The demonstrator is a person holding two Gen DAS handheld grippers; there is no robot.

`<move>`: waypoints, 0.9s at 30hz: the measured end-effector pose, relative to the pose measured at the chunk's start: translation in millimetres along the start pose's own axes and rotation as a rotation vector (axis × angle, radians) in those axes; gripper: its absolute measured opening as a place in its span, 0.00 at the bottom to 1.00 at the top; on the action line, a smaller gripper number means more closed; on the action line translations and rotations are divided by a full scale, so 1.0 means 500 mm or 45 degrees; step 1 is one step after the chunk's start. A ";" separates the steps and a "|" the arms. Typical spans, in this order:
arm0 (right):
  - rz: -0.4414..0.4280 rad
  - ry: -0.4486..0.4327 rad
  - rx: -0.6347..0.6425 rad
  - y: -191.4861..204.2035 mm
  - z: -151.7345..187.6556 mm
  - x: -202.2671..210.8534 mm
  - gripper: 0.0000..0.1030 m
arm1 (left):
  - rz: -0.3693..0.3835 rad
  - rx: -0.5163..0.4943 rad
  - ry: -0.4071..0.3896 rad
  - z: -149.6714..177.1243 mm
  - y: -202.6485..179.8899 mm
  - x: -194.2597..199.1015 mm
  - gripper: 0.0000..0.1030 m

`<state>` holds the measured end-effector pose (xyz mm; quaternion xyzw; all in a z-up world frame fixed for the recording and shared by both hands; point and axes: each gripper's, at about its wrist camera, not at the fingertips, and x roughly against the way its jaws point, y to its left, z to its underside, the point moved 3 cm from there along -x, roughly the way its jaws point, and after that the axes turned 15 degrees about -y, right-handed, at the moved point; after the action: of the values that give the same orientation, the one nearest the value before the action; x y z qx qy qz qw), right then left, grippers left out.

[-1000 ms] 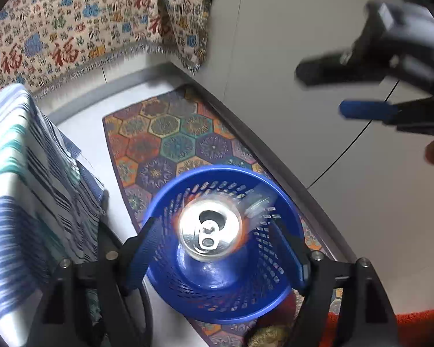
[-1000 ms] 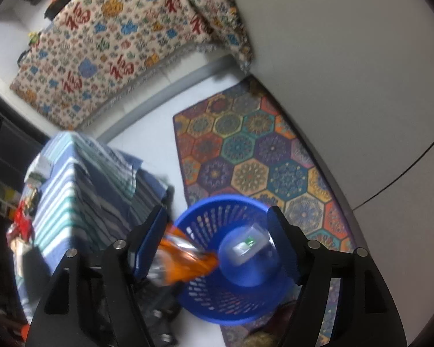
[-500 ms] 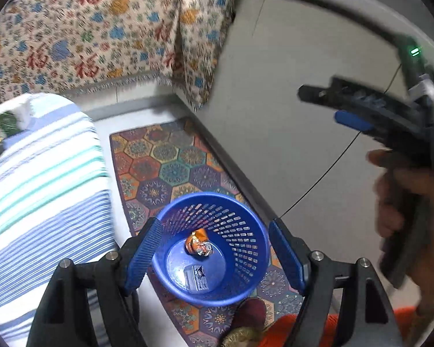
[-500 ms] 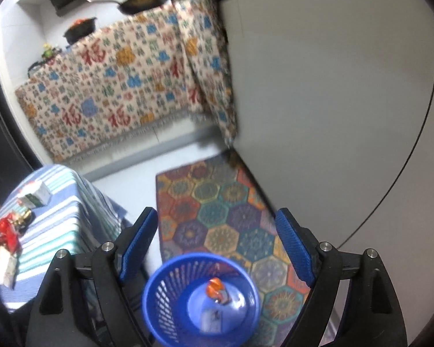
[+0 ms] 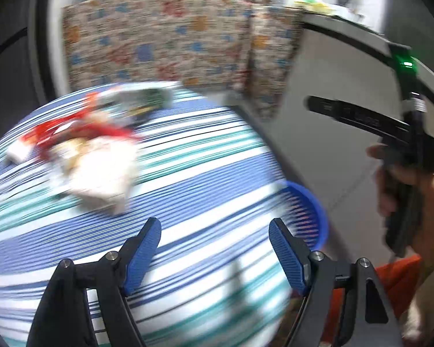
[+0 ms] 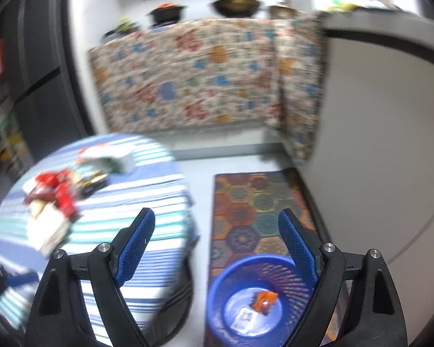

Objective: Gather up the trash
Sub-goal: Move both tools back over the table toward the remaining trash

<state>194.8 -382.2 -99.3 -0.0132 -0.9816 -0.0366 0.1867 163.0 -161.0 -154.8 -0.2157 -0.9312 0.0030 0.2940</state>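
In the left wrist view, the left gripper [image 5: 214, 248] hangs over a table covered with a blue, white and teal striped cloth [image 5: 202, 173], its blue pads spread wide with nothing between them. The remaining trash sits up and to the left of the pads: a pale crumpled bag [image 5: 101, 170] nearest, red wrappers [image 5: 72, 128] touching it on the far side, and a small carton [image 5: 136, 98] beyond those, toward the far edge. The whole heap is blurred, so its pieces are hard to separate. The bag's long side seems to run from upper left to lower right, roughly toward the gripper. The blue basket [image 5: 312, 211] peeks out just past the table's right edge. Further right a hand [image 5: 402, 179] holds the right gripper, seen from the side

In the right wrist view, the right gripper [image 6: 217, 245] has its jaws opening, and nothing is between them. It looks at the gap between table and basket: the basket [image 6: 222, 286] stands on a patterned rug [image 6: 260, 196] low and right, just under the right pad, with an orange wrapper [image 6: 264, 299] and a pale scrap [image 6: 246, 318] already in it. The red wrappers [image 6: 55, 188] and the bag [image 6: 49, 231] lie well to the left on the striped cloth [image 6: 159, 219]

Judging by this, the left gripper is the nearer to the heap and faces it more squarely; the right one would have to swing left across the table
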 end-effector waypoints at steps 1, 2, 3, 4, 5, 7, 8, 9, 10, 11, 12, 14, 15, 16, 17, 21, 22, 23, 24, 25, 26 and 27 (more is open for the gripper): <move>-0.023 0.008 0.017 0.022 0.006 0.000 0.85 | -0.040 0.008 0.006 0.009 0.036 0.008 0.76; -0.072 0.023 0.042 0.065 0.014 -0.003 0.85 | -0.092 0.014 0.016 0.018 0.074 0.016 0.76; -0.115 0.036 0.059 0.096 0.022 -0.003 0.85 | -0.148 0.019 0.026 0.024 0.112 0.023 0.76; -0.162 0.048 0.076 0.128 0.031 -0.003 0.85 | -0.193 0.022 0.030 0.029 0.145 0.030 0.76; -0.215 0.059 0.095 0.160 0.039 -0.002 0.86 | -0.237 0.028 0.034 0.032 0.182 0.035 0.76; -0.321 0.081 0.136 0.220 0.057 -0.001 0.87 | -0.301 0.050 0.036 0.036 0.244 0.039 0.76; -0.409 0.109 0.159 0.264 0.072 -0.002 0.88 | -0.330 0.067 0.034 0.035 0.271 0.038 0.76; -0.462 0.134 0.170 0.291 0.082 -0.007 0.88 | -0.356 0.087 0.034 0.035 0.295 0.037 0.76; -0.514 0.166 0.184 0.318 0.096 -0.011 0.88 | -0.381 0.112 0.038 0.035 0.321 0.032 0.76; -0.554 0.196 0.204 0.345 0.110 -0.017 0.88 | -0.392 0.126 0.041 0.042 0.339 0.037 0.76; -0.577 0.223 0.234 0.369 0.124 -0.025 0.88 | -0.407 0.143 0.049 0.045 0.351 0.035 0.76; -0.577 0.254 0.293 0.401 0.146 -0.037 0.87 | -0.434 0.178 0.060 0.048 0.368 0.023 0.76; -0.564 0.261 0.314 0.411 0.152 -0.049 0.87 | -0.437 0.193 0.063 0.056 0.373 0.026 0.76; -0.550 0.269 0.320 0.414 0.156 -0.059 0.87 | -0.441 0.187 0.046 0.056 0.375 0.026 0.76; -0.536 0.279 0.316 0.415 0.158 -0.071 0.87 | -0.443 0.175 0.048 0.055 0.371 0.023 0.76; -0.481 0.324 0.288 0.396 0.169 -0.109 0.79 | -0.458 0.108 0.059 0.060 0.362 0.016 0.79; -0.453 0.332 0.288 0.394 0.166 -0.114 0.78 | -0.454 0.101 0.064 0.060 0.359 0.014 0.80; -0.387 0.347 0.277 0.375 0.166 -0.128 0.78 | -0.451 0.099 0.067 0.058 0.357 0.011 0.81; -0.336 0.358 0.257 0.357 0.167 -0.132 0.77 | -0.448 0.098 0.069 0.058 0.356 0.009 0.83; -0.291 0.374 0.234 0.340 0.166 -0.142 0.77 | -0.447 0.096 0.071 0.058 0.356 0.008 0.83; -0.230 0.402 0.208 0.312 0.169 -0.153 0.77 | -0.447 0.096 0.073 0.057 0.358 0.007 0.84; -0.208 0.399 0.186 0.296 0.167 -0.154 0.76 | -0.447 0.096 0.074 0.057 0.359 0.007 0.85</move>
<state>241.5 -229.3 -194.9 0.0860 -0.9383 0.0181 0.3343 216.7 6.8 -200.3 -0.0385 -0.9448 -0.0197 0.3246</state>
